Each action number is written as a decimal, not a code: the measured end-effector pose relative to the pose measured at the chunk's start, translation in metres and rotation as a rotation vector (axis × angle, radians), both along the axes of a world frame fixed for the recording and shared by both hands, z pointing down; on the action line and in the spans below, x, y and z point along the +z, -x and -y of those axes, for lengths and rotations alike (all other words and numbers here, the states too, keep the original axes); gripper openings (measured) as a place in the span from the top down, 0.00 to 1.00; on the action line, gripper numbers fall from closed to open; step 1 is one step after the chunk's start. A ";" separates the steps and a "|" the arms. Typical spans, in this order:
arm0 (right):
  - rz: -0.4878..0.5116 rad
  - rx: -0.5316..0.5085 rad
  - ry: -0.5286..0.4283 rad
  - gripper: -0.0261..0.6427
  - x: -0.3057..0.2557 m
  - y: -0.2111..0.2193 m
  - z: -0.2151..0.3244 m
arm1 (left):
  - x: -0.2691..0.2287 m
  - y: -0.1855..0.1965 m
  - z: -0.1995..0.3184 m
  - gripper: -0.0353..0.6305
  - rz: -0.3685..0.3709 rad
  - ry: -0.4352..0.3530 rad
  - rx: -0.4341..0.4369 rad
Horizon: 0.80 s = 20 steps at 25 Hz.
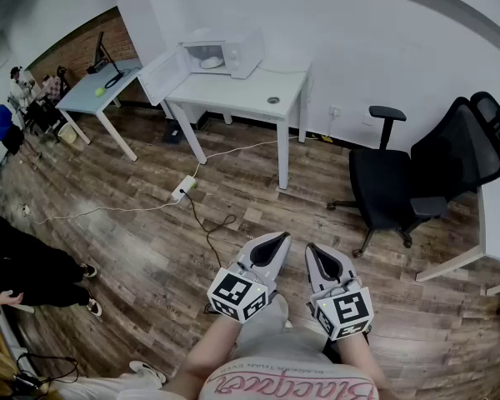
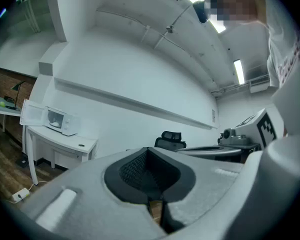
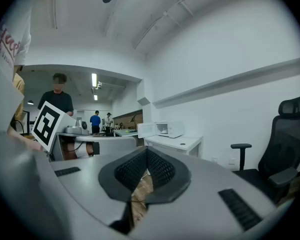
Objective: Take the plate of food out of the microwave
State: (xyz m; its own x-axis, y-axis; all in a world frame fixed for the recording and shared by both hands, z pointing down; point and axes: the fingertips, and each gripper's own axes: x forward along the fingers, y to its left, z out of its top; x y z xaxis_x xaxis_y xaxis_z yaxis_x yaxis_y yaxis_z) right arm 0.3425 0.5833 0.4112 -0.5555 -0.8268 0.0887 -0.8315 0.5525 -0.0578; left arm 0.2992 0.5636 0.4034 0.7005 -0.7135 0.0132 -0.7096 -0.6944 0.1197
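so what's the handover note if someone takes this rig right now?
Left gripper: shut, empty.
Right gripper: shut, empty.
Both are level and close to the body, well short of the desk.
Microwave sits on the white desk with its door open and the plate inside.
Done: door is open.
Left: walk over, probably skirting the power strip on the floor, open a gripper, grip the plate and bring it out.

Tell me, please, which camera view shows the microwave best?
The head view: there the microwave is largest, standing on the white desk with its door open and its inside visible. In the left gripper view the microwave is small, at the far left. In the right gripper view the microwave is small and distant.
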 end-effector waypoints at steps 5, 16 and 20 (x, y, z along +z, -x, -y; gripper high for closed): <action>0.000 0.020 -0.017 0.95 -0.004 -0.009 0.010 | -0.004 -0.005 0.007 0.94 -0.008 -0.019 0.001; 0.000 0.010 -0.028 0.95 -0.006 -0.007 0.027 | -0.006 -0.002 0.029 0.94 -0.026 -0.022 -0.007; -0.007 0.002 -0.041 0.94 -0.008 0.002 0.044 | -0.007 0.009 0.044 0.94 -0.025 -0.026 -0.019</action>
State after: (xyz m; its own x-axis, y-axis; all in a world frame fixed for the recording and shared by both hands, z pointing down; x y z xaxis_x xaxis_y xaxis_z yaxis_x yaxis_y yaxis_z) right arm 0.3407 0.5398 0.4036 -0.5535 -0.8308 0.0583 -0.8328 0.5528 -0.0294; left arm 0.2900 0.5192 0.3965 0.6866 -0.7267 -0.0232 -0.7198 -0.6839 0.1193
